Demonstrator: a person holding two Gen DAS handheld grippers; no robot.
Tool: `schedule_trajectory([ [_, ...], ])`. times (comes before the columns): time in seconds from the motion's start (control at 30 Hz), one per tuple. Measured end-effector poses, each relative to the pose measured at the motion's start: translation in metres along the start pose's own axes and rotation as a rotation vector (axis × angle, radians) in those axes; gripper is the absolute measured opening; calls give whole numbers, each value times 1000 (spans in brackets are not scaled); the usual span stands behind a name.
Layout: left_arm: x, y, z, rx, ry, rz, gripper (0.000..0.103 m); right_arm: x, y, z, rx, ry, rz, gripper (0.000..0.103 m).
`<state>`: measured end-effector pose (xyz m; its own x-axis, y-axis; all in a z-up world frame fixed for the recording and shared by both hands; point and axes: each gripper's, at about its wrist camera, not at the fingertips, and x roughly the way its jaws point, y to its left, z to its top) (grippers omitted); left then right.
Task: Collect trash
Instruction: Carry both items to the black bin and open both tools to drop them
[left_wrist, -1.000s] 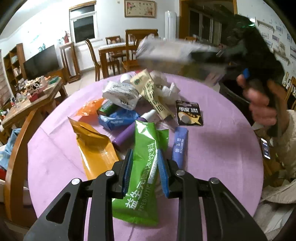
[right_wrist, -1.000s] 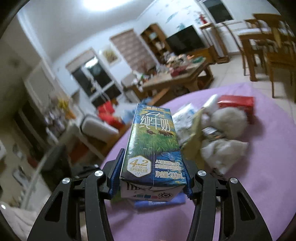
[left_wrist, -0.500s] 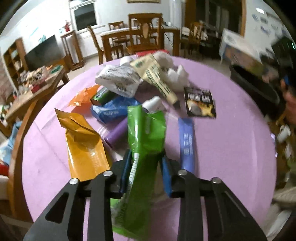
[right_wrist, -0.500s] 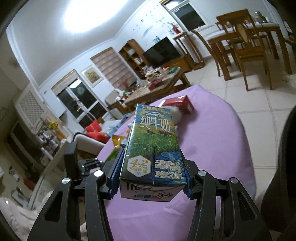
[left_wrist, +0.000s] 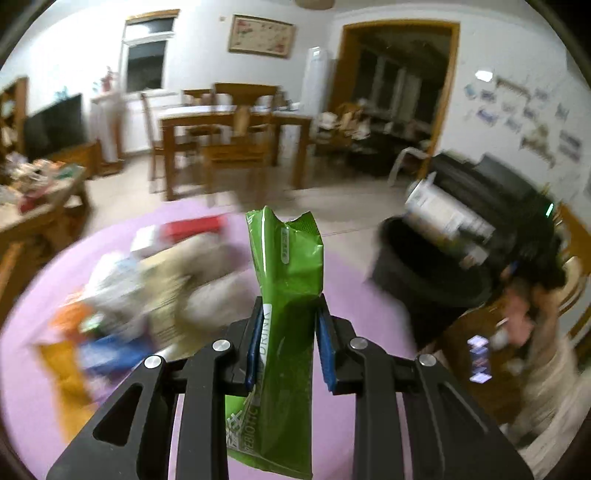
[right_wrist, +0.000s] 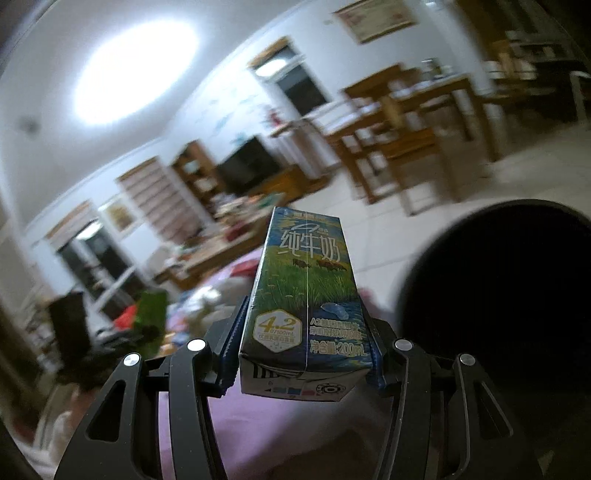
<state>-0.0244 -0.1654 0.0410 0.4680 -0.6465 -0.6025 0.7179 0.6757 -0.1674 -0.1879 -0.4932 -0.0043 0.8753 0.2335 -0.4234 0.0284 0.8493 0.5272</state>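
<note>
The left gripper (left_wrist: 288, 339) has its two fingers closed narrow on a green drink pouch (left_wrist: 286, 280), which stands up between the blue pads with its torn top end pointing away, and its lower printed end hangs down under the fingers. The pouch is lifted above the purple table (left_wrist: 354, 280), not touching it. Behind it on the table lies the rest of the trash (left_wrist: 147, 280), a blurred heap of wrappers, paper and a red box, too blurred to tell each piece. The right gripper (right_wrist: 303, 343) holds a milk carton (right_wrist: 304, 295) with its fingers at a middle width, the pads pressing on both sides of the carton, which is a little tilted. The carton is in the air beside the round opening of a black trash bin (right_wrist: 436, 266), near its rim but not inside. In the left wrist view the same bin (left_wrist: 391, 258) stands just beside the table edge, with the carton over its rim.
</note>
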Motion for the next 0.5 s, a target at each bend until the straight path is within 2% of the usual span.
schedule_trajectory([
  [0.1,42,-38,27,-33,7,-162,26,-19,-33,-7,51,-19,-98,53],
  [0.3,133,-118,57,-35,85,-370,26,-35,-74,-26,82,-14,-248,53],
  [0.5,206,-150,58,-87,171,-447,26,-39,-110,-41,129,13,-301,53],
])
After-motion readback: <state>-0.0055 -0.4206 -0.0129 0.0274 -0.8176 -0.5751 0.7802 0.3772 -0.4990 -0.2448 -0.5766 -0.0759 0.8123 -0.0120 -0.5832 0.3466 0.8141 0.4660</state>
